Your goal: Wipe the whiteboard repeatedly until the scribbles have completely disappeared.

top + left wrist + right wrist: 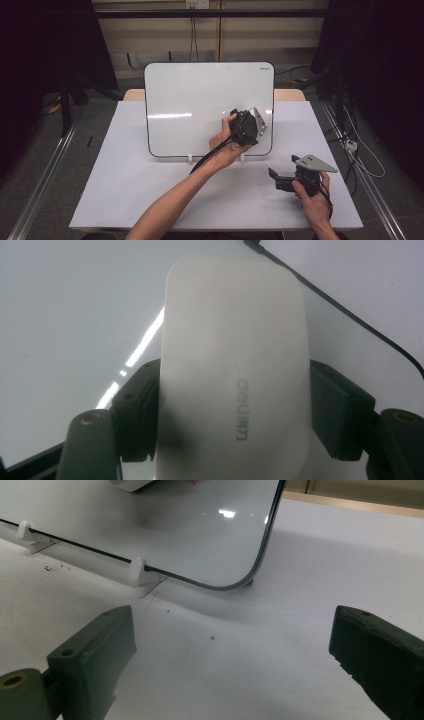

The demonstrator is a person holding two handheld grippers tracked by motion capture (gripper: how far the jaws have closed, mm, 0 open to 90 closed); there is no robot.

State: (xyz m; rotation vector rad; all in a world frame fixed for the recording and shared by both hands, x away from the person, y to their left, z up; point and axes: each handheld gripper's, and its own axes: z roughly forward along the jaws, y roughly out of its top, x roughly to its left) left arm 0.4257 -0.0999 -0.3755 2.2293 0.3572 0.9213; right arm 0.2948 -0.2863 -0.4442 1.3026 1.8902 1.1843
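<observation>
L gripper (250, 125) raised, jaws clamped; R gripper (280, 177) low, jaws wide.

I see a white table (150, 200) on grey floor (40, 150), a beige back wall (160, 40) with hanging cables (192, 35), and dark curtains (45, 45) at both sides

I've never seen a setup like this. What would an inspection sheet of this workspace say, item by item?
Surface: white table, a few dark specks near the board's feet.
Job's things: whiteboard propped on small white feet; white deli eraser pressed against its lower right part.
Clutter: nothing seen.
Grippers: left gripper shut on the eraser, pads on both its sides; right gripper open, nothing between the jaws, held low over the table at right.
Cables: black cable trailing from the left gripper along the forearm; more cables on the floor at right.
Surroundings: dark curtains either side, wall behind, floor rails.
</observation>
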